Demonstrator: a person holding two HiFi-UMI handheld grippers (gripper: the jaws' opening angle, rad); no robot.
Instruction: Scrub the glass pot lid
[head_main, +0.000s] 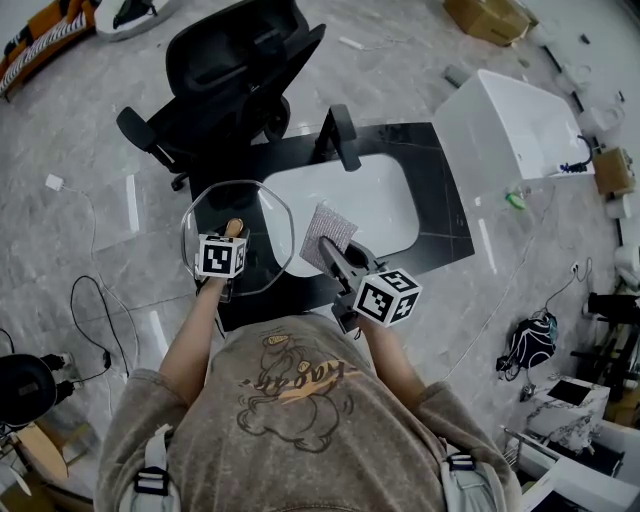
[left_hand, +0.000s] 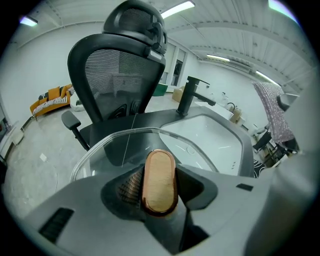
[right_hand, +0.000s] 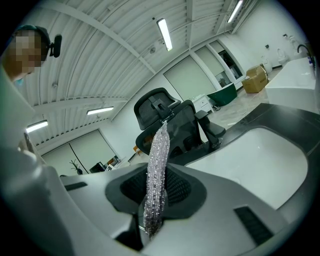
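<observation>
Glass pot lid (head_main: 265, 215) is clamped by its knob (left_hand: 160, 182) in the left gripper (head_main: 231, 238), steadied for scrubbing; right gripper (head_main: 333, 256) pinches the scouring cloth (right_hand: 156, 170) ready.

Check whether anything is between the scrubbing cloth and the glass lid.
Nothing visible stands between them. The right hand-held gripper holds the cloth just beside the rim of the glass lid, which the left hand-held gripper grips by its knob. Only open air separates them.
</observation>
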